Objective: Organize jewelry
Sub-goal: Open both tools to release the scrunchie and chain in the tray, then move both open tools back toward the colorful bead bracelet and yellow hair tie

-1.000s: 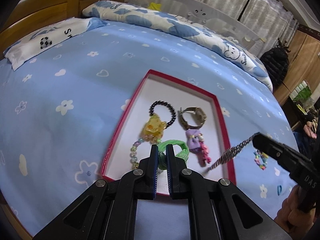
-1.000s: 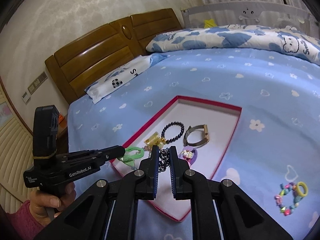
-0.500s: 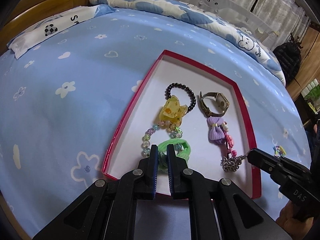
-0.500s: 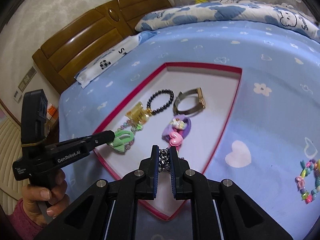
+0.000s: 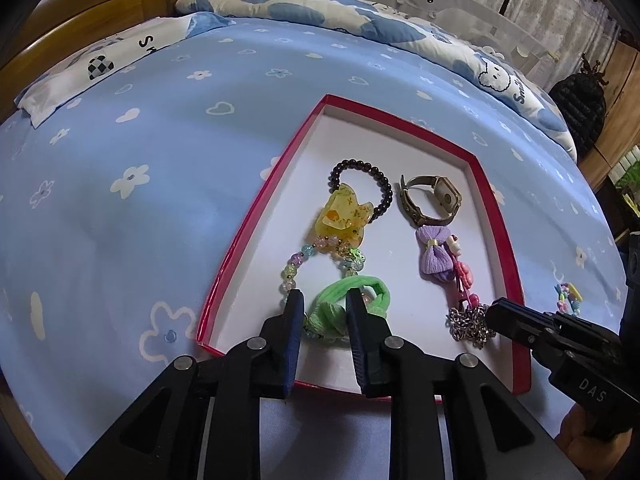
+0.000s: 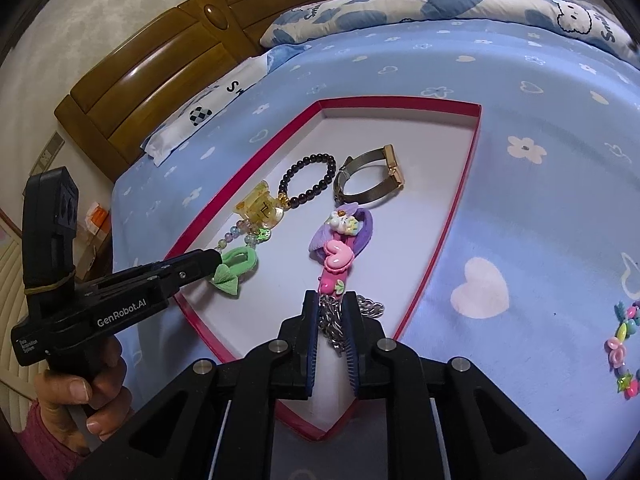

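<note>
Jewelry lies in a shallow red-rimmed box with a white floor, set on a blue bed sheet printed with white flowers and hearts.

From the left wrist camera we see our left gripper low over the near end of the box. Its jaws stand partly open, one on each side of a green fabric hair tie that rests on the box floor; we cannot tell if they touch it. Beyond it lie a pastel bead strand with a yellow charm, a dark bead bracelet and a bronze wristwatch. To the right lies a purple bow clip with a pink charm string. Our right gripper reaches in from the right, its tip at a heap of silver chain on the box floor. A multicoloured bead bracelet lies on the sheet outside the box.

From the right wrist camera, the right gripper has its jaws a narrow gap apart, with the silver chain bunched between them; the chain looks slack. The pink heart charm lies just beyond the tips. At left, the left gripper meets the green hair tie. The multicoloured bracelet lies well apart on the sheet at right.
</note>
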### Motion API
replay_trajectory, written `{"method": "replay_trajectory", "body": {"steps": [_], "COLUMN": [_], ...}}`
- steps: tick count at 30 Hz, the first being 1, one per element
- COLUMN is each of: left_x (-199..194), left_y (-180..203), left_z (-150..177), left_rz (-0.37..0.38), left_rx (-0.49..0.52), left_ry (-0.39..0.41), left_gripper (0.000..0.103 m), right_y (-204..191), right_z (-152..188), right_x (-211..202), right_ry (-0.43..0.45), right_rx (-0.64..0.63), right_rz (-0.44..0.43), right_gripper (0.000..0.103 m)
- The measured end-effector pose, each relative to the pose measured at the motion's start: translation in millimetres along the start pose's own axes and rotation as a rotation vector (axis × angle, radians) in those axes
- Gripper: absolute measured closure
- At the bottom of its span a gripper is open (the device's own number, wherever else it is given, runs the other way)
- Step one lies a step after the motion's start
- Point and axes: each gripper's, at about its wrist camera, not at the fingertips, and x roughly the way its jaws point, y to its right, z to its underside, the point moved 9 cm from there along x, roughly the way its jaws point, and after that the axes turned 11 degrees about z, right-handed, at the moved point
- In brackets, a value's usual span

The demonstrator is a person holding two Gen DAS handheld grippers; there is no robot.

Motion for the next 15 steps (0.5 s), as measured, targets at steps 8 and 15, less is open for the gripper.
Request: {"method": "replay_trajectory", "body": {"steps": [8,15], "left_x": [-11,-30], "left_y": [3,9], "left_z": [0,1], "left_rz": [0.013,0.029], "left_rx": [-0.010,-0.019], "left_ry": [0.023,0.052], "left_gripper": [0.056,0.042], "right_y": [0,8], "right_z": [-4,-14], "right_x": [-11,-40], "right_ry": [0.028,0.104], "right_rx": [0.012,0.031], "right_rz": [-0.013,-0.017], "right_gripper": [0.065,0.058]}}
